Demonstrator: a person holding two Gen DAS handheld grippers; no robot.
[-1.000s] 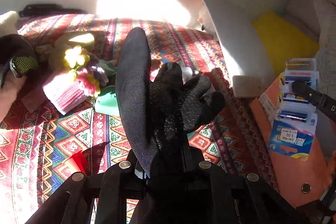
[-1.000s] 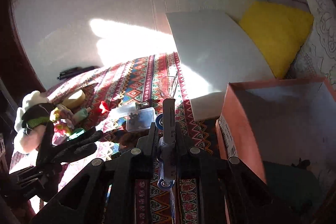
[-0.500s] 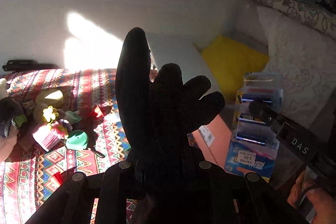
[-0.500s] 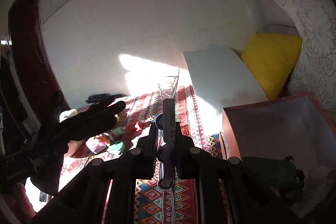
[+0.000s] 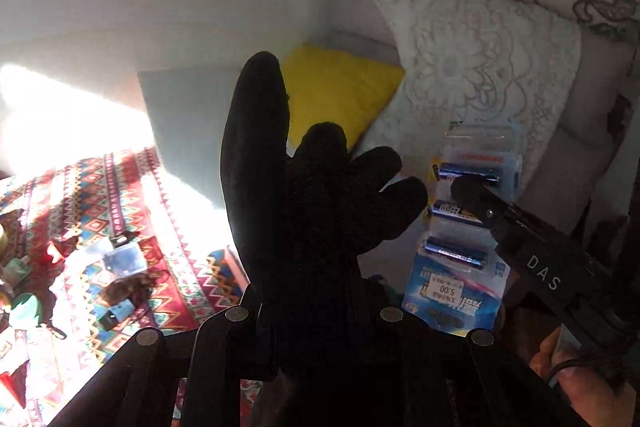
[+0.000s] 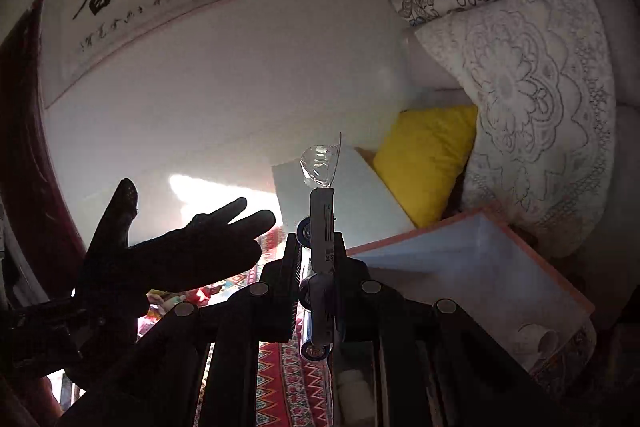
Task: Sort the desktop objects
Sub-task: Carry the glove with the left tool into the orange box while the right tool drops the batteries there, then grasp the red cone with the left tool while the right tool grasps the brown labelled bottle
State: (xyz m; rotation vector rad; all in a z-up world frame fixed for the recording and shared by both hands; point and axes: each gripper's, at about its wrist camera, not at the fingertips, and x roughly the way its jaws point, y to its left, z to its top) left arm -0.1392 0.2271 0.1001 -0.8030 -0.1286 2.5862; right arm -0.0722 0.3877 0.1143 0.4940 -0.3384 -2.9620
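Yellow cushion [image 5: 340, 95] and pink open box [image 6: 480, 267] lie behind — left gripper [image 5: 316, 311] clenches a limp black glove [image 5: 312, 203], right gripper [image 6: 320, 263] a blue blister-packed battery card [image 5: 468, 227].

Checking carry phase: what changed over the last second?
Both grippers rose off the patterned cloth and swung toward the orange box. Unchanged: left gripper shut on the black glove, right gripper shut on the battery pack. Nothing released.

Right tool [image 6: 320, 267] clamps a battery pack [image 6: 322, 227] edge-on; black glove [image 6: 176, 251] at left.
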